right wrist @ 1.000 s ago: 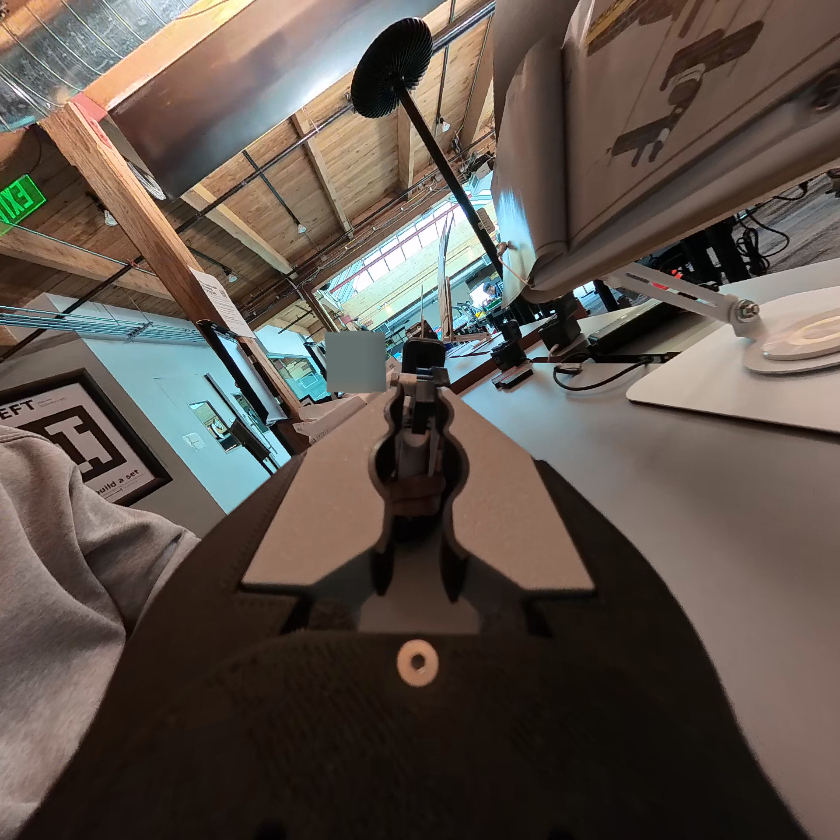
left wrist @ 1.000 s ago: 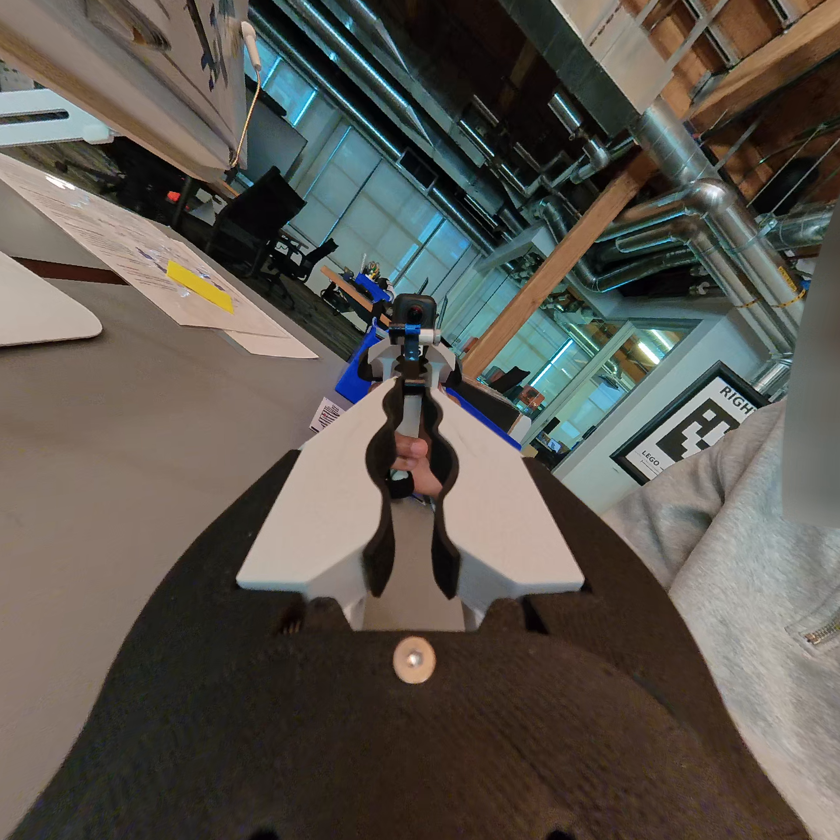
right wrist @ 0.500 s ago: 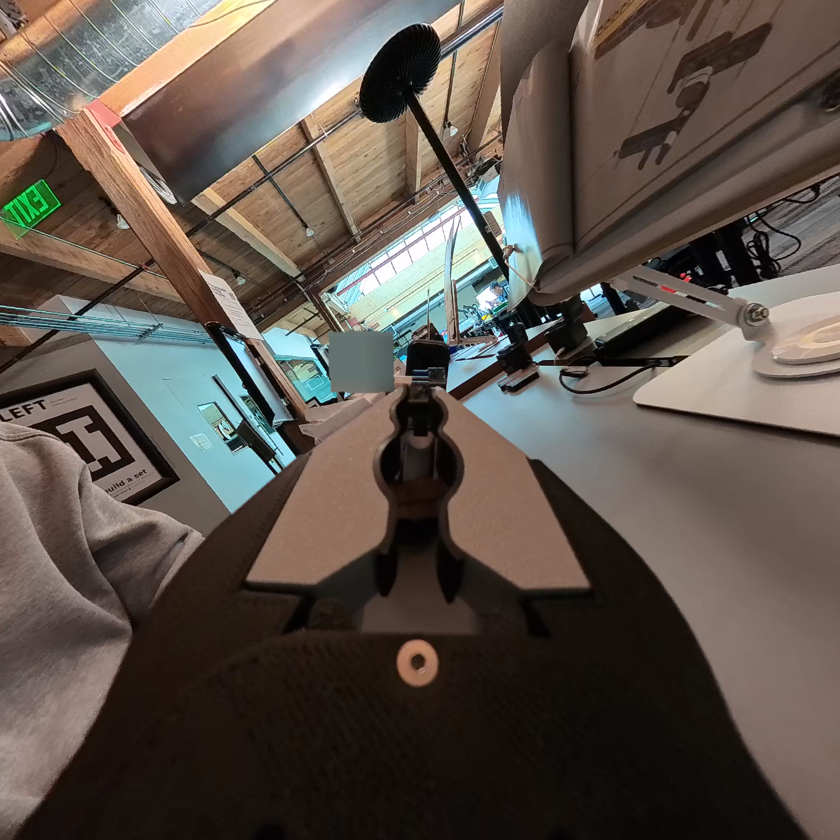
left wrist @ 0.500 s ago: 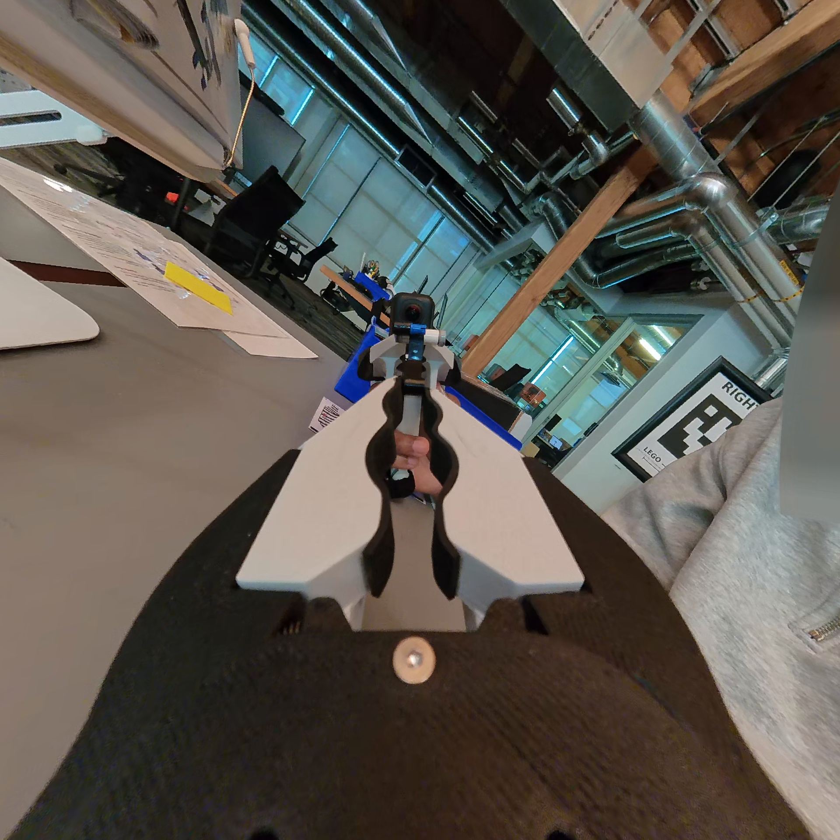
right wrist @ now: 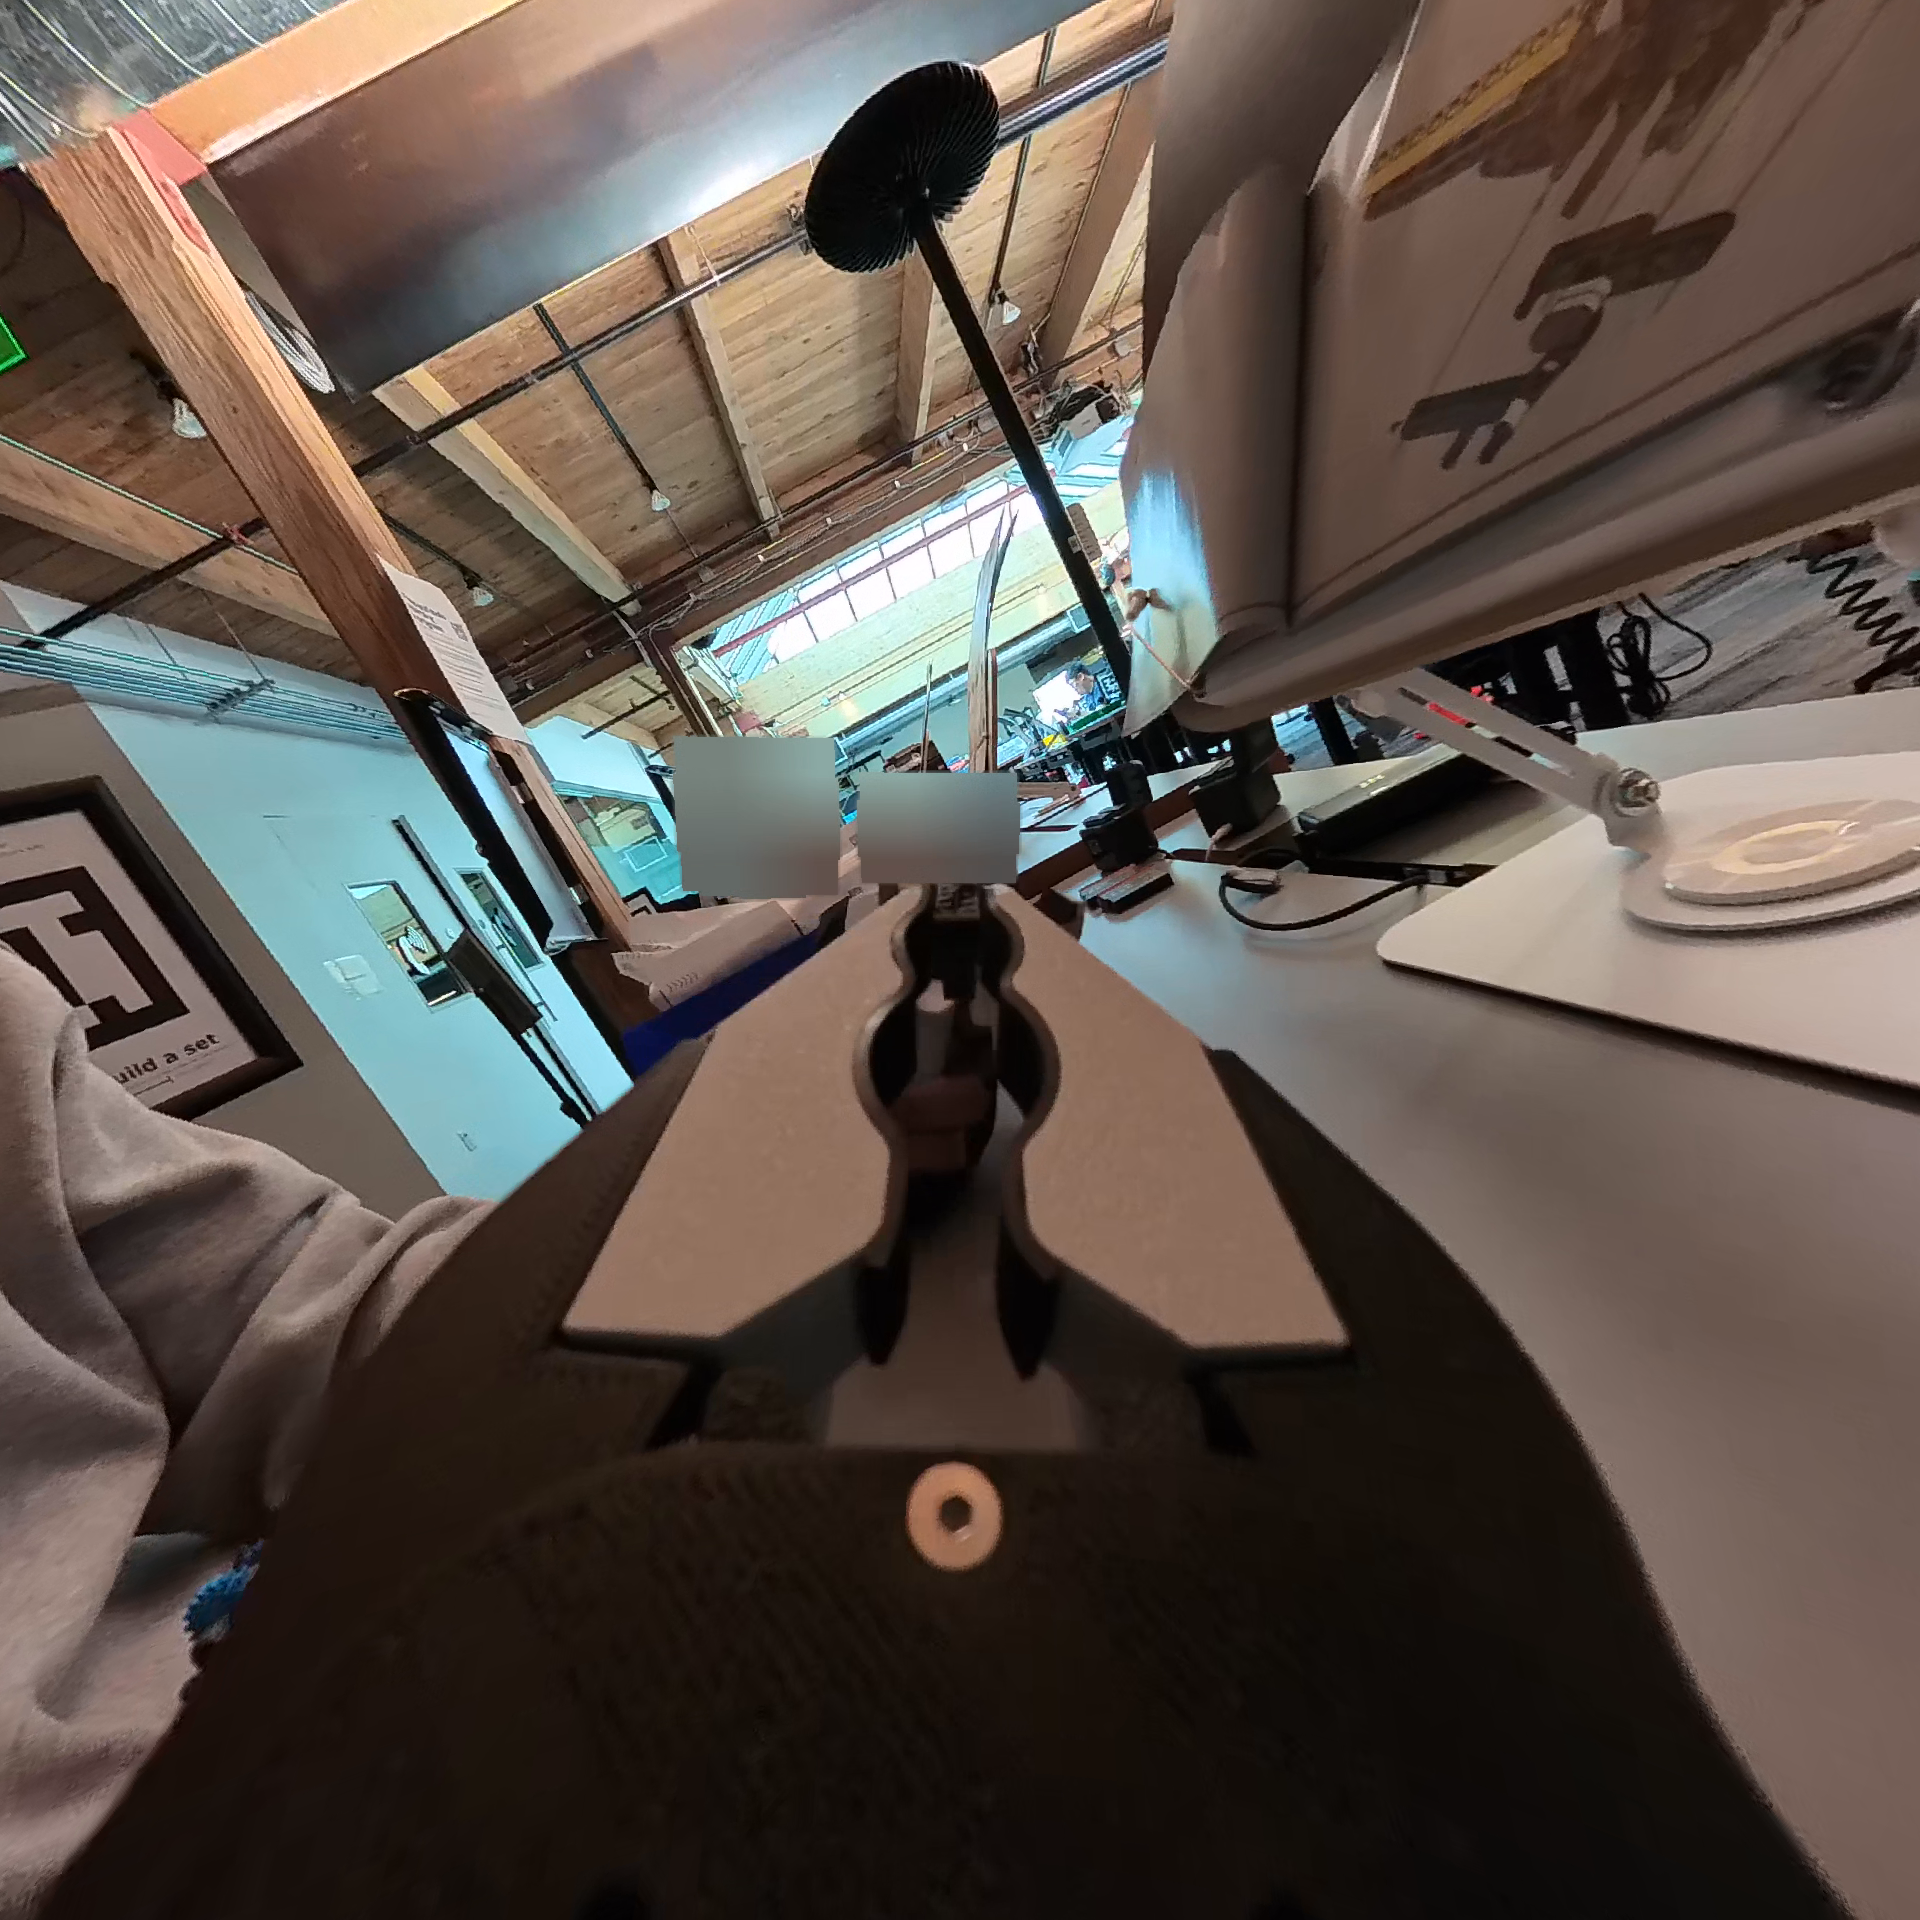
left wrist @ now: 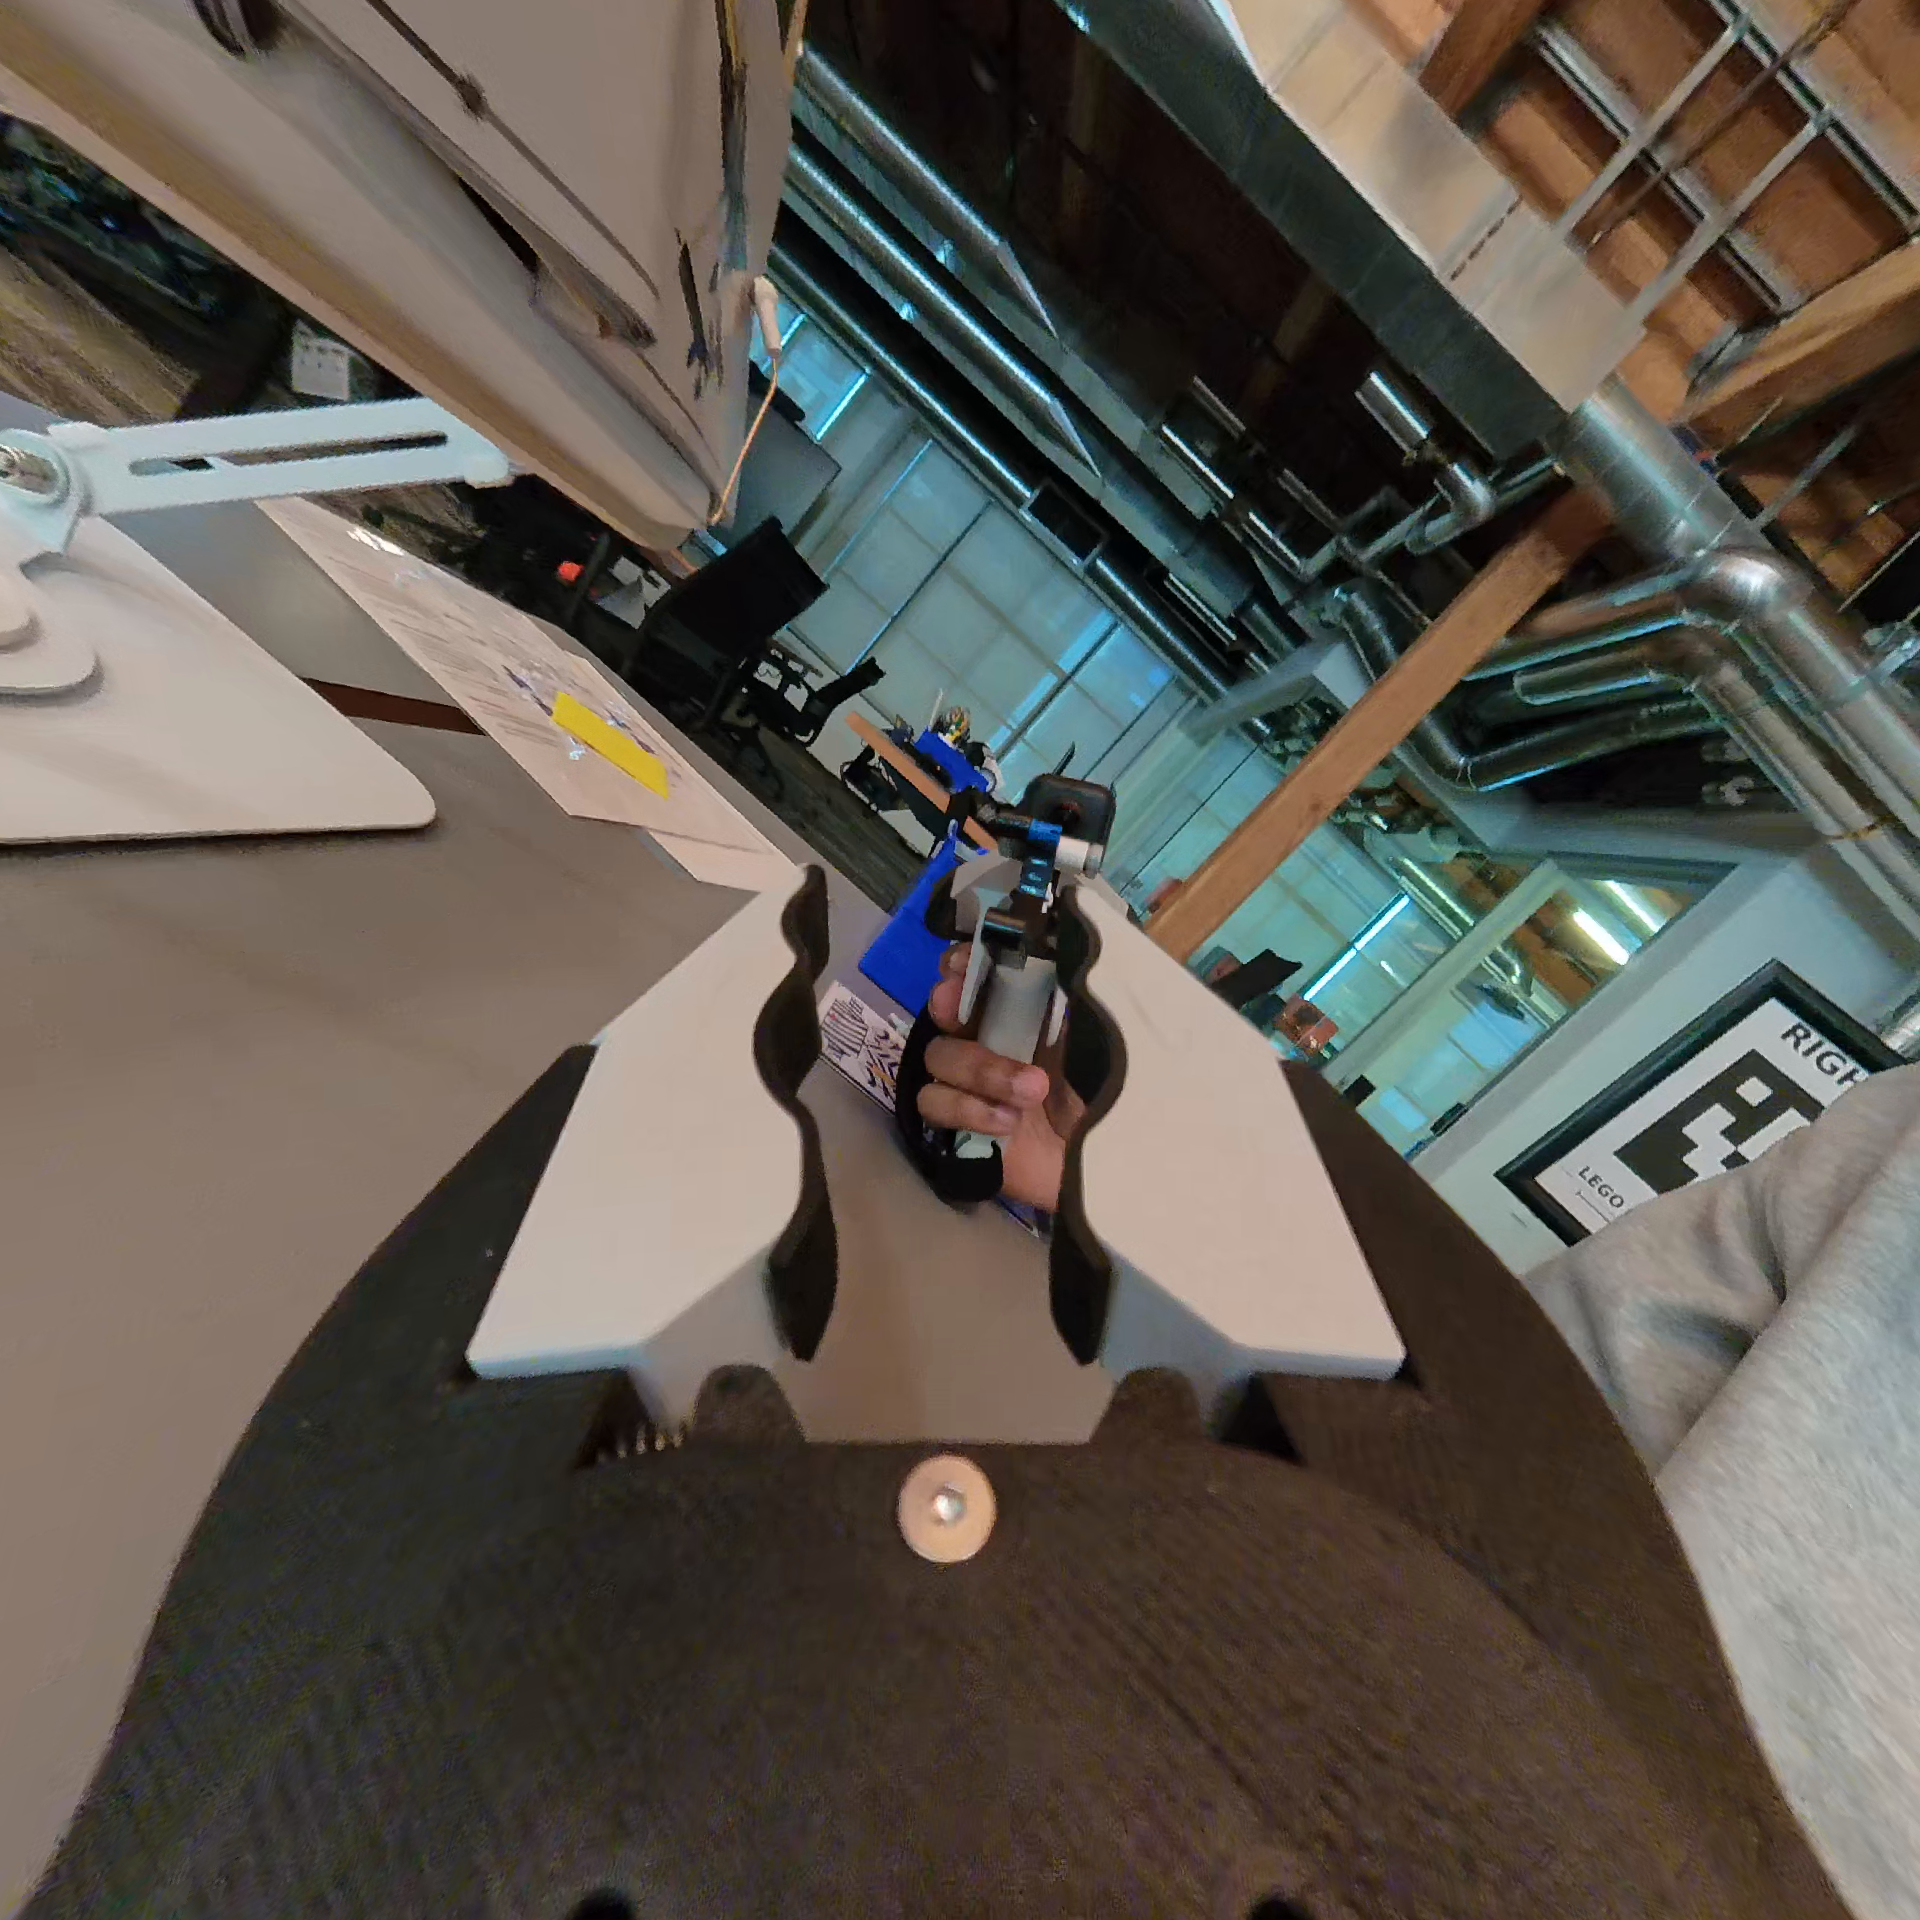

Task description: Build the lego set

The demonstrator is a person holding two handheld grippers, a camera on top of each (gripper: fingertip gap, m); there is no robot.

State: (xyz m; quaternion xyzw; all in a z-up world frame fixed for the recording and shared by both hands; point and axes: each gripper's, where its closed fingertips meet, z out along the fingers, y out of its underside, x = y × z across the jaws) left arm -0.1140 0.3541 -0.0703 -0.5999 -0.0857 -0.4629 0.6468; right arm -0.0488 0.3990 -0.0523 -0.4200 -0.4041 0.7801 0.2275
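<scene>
A small lego assembly of blue, black and white parts is held in the air by my right gripper, which faces the left wrist camera with a hand on its handle. My left gripper is open and empty, its fingertips apart on either side of the assembly and not touching it. In the right wrist view my right gripper is shut on the assembly, of which only a dark bit shows at the tips. The left gripper's handle and hand show behind the fingers.
The grey table bears a white stand base with an open instruction booklet propped overhead. A paper sheet with a yellow patch, a blue box and cables lie farther off. A grey sleeve is alongside. Across from one pair of fingers to the other is roughly 9 cm.
My left gripper has opened and let go of the lego assembly, and its view has swung. My right gripper stays shut on the assembly.
</scene>
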